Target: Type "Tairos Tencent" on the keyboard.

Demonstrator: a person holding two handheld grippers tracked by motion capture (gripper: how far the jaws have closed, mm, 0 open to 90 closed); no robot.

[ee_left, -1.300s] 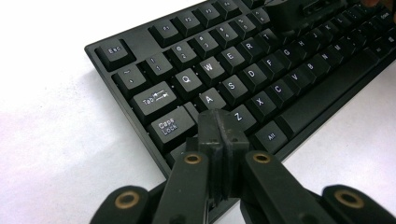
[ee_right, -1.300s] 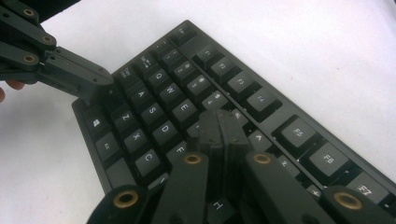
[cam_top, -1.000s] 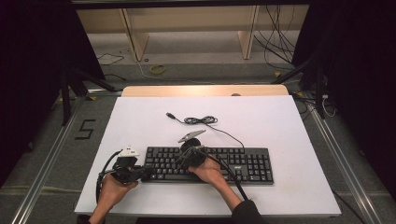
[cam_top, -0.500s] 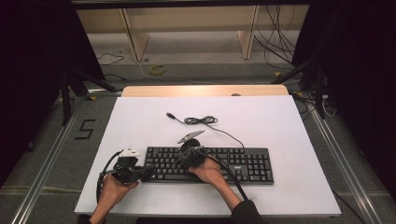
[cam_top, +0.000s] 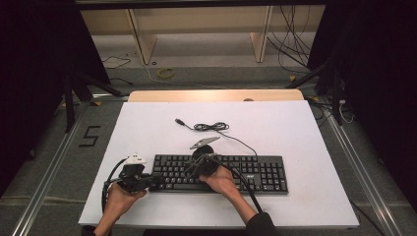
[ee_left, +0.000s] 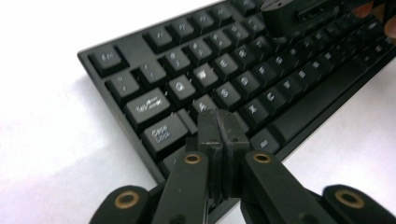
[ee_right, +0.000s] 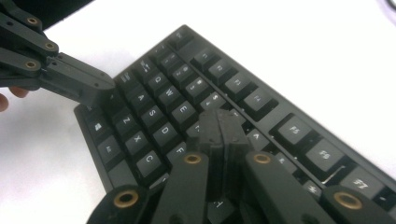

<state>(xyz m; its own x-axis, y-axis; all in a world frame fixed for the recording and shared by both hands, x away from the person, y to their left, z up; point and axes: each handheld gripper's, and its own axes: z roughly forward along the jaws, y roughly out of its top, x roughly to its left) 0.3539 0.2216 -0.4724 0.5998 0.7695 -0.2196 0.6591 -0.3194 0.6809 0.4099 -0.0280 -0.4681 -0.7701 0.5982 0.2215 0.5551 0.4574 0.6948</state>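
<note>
Hovering over keyboard: left gripper, right gripper; jaws closed, empty.

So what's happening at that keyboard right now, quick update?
Left gripper shut, fingers over the keyboard's left-end keys. Right gripper shut, over the letter keys. Nothing gripped. Cable lies behind the keyboard, out of the way.

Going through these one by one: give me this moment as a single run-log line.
scene: keyboard on white table | left gripper: shut, tip above the A key | right gripper: shut, over upper letter rows | cable: loose behind keyboard
</note>
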